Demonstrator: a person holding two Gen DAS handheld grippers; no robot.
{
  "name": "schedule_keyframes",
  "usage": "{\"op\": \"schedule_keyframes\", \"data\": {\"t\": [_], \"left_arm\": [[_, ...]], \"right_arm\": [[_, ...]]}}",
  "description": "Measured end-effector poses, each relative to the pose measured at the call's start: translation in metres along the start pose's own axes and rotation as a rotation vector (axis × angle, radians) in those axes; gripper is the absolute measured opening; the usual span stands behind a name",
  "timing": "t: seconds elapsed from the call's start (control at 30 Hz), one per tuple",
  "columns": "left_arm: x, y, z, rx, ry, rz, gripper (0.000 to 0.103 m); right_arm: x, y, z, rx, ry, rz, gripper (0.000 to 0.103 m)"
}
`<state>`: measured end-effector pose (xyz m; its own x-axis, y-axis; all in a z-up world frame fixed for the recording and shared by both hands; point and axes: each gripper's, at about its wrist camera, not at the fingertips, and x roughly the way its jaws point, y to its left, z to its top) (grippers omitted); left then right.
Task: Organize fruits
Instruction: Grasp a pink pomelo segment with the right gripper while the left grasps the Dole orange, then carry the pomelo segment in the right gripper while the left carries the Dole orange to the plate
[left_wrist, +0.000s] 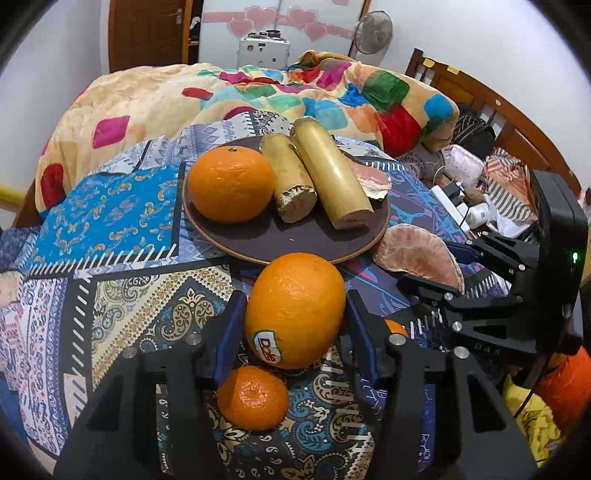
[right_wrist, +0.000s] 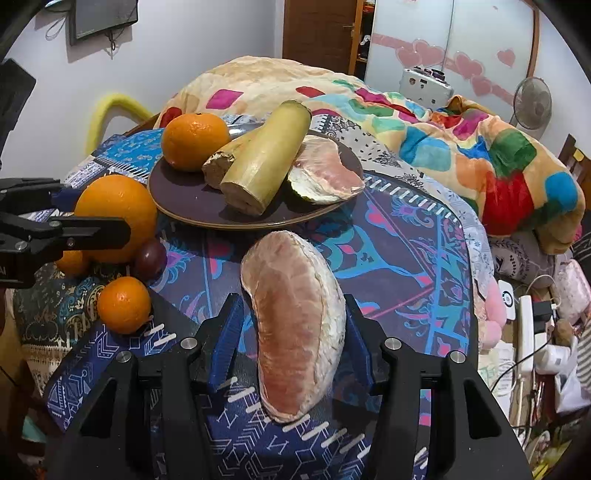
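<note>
The left tool (left_wrist: 295, 325) straddles a big orange (left_wrist: 295, 310) with a sticker; its blue pads sit tight against both sides of the fruit, so it grips the orange, which rests on the patterned cloth (left_wrist: 129, 295) over the counter. A small mandarin (left_wrist: 253, 397) lies just behind that orange, between the tool's arms. In the right wrist view a dark plum (right_wrist: 150, 258) sits just beside the same orange, and another mandarin (right_wrist: 123, 304) lies near it on the cloth.

The right tool (right_wrist: 291, 325) has a peeled pomelo wedge (right_wrist: 295, 325) between its pads. The right pad touches the wedge's edge; on the left a sliver of cloth shows between pad and fruit, so I cannot tell whether it is gripped. The wedge lies flat on the cloth, just in front of the plate (right_wrist: 184, 210).

The brown plate stands straight ahead of both tools. It carries an orange (left_wrist: 231, 184) at its left, two cut sugarcane pieces (left_wrist: 332, 177) side by side in the middle, and a second pomelo wedge (right_wrist: 325, 173) with green rind at its right rim. The two tools work close together, the right one just beside the big orange.

Behind the counter is a bed with a colourful quilt (left_wrist: 258, 92); to the right, a power strip (right_wrist: 526, 332) and cables.
</note>
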<state>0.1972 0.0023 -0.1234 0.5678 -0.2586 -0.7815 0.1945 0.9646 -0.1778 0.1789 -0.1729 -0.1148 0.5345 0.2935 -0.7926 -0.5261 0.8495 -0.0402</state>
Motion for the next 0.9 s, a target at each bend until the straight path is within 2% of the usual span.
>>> {"op": "schedule_keyframes", "data": {"t": [0.2, 0.43, 0.9], "left_arm": [[-0.001, 0.000, 0.000, -0.002, 0.000, -0.003, 0.053], [-0.005, -0.003, -0.004, 0.016, -0.009, 0.030, 0.052], [-0.040, 0.014, 0.010, -0.018, -0.094, 0.096, 0.052]], "right_arm": [[-0.003, 0.000, -0.003, 0.015, -0.012, -0.003, 0.041], [-0.009, 0.001, -0.004, 0.024, -0.022, 0.011, 0.040], [-0.047, -0.006, 0.015, 0.054, -0.133, 0.006, 0.040]]}}
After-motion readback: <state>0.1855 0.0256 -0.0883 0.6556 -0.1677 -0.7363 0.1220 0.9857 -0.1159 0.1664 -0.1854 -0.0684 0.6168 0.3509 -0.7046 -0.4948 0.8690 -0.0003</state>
